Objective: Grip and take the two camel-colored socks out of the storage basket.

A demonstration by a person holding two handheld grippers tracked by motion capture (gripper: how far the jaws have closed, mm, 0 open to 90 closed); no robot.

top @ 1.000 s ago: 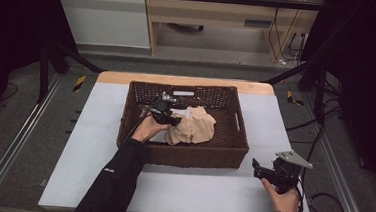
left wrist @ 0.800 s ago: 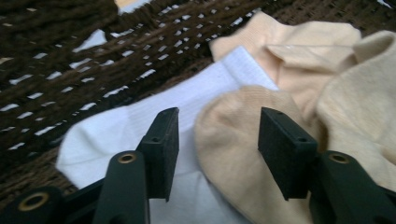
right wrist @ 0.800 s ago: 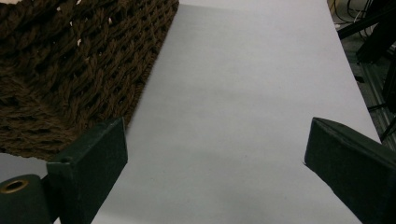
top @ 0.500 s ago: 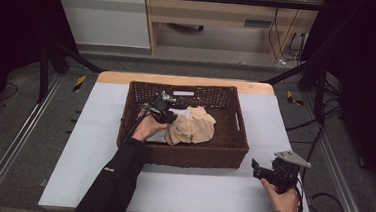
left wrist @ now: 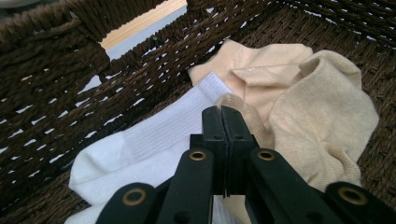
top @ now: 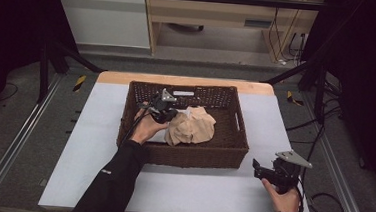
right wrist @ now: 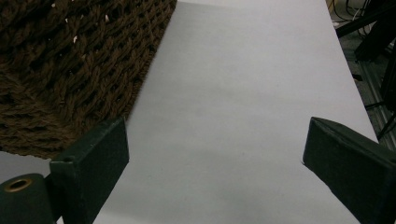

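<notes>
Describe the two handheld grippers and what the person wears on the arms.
Both grippers are black. The left gripper has two flat black jaws on arms with brass-ringed rivet holes and a grey three-cornered plate on top. The right gripper has blocky dark jaws, the same grey plate, and a black cable trailing from it. The person wears dark long sleeves; the left sleeve bears a small pale mark.

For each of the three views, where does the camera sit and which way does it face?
High view: above the person's side, facing forward and down on the basket; both forearms enter from below.
Left gripper view: rides the left gripper, jaws together, facing the white sock and beige sock.
Right gripper view: rides the right gripper, jaws apart, facing bare table.
All share the basket.
</notes>
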